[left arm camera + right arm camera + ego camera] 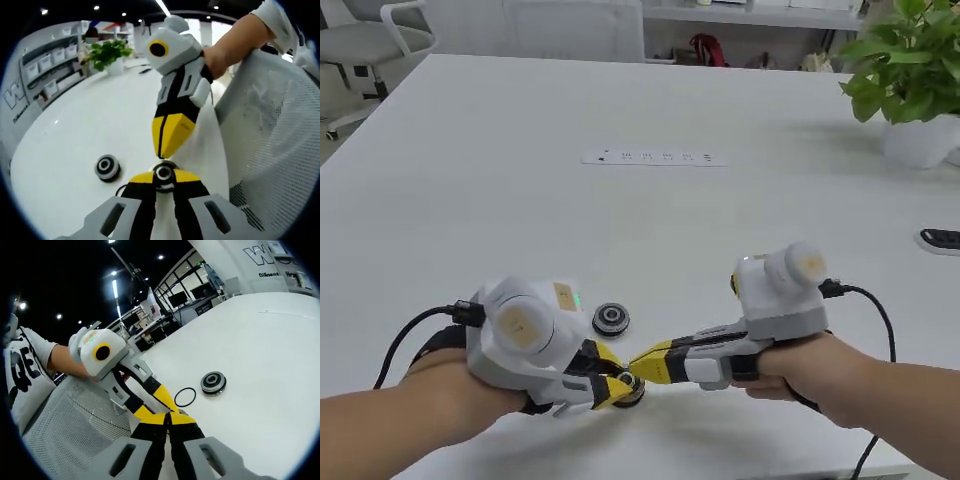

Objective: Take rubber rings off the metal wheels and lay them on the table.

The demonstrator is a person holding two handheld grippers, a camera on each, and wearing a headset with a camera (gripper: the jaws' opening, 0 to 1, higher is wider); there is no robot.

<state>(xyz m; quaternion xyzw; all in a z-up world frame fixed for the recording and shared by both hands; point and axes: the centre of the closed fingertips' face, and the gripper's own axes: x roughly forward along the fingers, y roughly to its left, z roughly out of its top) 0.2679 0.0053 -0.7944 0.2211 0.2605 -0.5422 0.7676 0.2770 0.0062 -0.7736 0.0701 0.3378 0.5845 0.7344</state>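
My left gripper point(620, 388) is shut on a small metal wheel point(164, 173) that has a black rubber ring around it, just above the table's near edge. My right gripper point(638, 368) comes in from the right with its jaws shut, their yellow tips point(167, 149) resting on that wheel's rim. I cannot tell whether they pinch the ring. A second wheel point(611, 318) with its black ring lies flat on the white table point(650, 230) behind the grippers. A loose black rubber ring point(185, 396) lies on the table beside that wheel point(213, 382).
A white power strip point(655, 157) lies mid-table. A potted plant point(910, 75) stands at the far right, with a black object point(940, 240) at the right edge. A mesh chair back point(272, 130) is close behind the near table edge.
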